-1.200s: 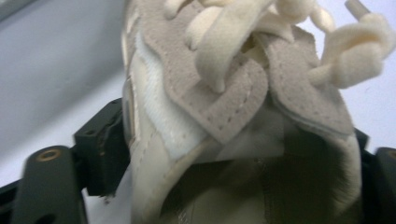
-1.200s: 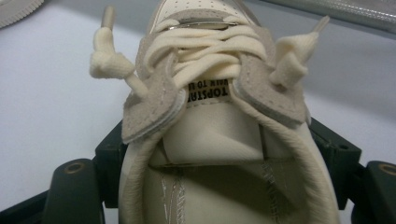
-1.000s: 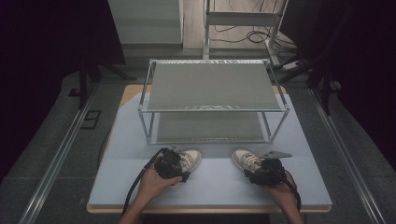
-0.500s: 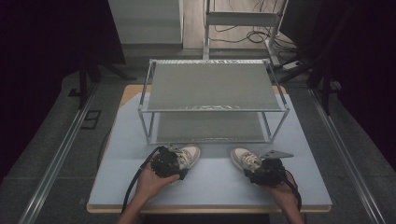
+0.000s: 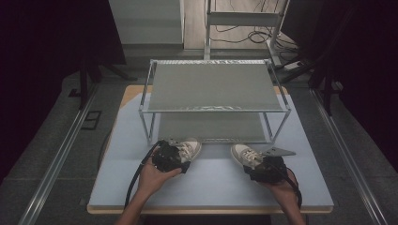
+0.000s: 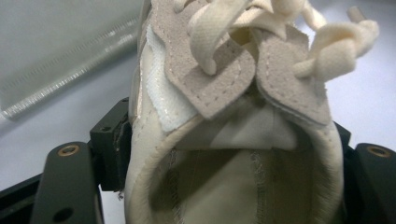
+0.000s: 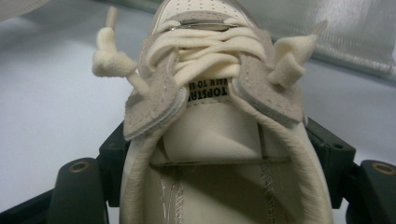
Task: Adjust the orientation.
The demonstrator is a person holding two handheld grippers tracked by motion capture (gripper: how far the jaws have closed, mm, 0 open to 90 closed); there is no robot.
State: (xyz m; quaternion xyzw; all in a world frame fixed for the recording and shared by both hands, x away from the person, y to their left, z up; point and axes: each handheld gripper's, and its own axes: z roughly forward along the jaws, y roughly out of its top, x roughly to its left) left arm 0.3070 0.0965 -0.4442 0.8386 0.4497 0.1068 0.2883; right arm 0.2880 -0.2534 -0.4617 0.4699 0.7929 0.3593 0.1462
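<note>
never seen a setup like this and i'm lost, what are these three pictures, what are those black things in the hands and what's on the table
No robot here: a person sits at a table holding a pair of black tongs in each hand. The wide picture comes from a fixed camera above, looking down; the person's forearms enter from the bottom. There you see the left tongs and the right tongs, each closed around the heel end of a cream sneaker: the left shoe and the right shoe. Both shoes sit in front of a two-tier metal shoe rack, toes pointing toward it. The two close-ups come from small cameras riding on the tongs, so each looks into its own shoe's opening, laces beyond.
</note>
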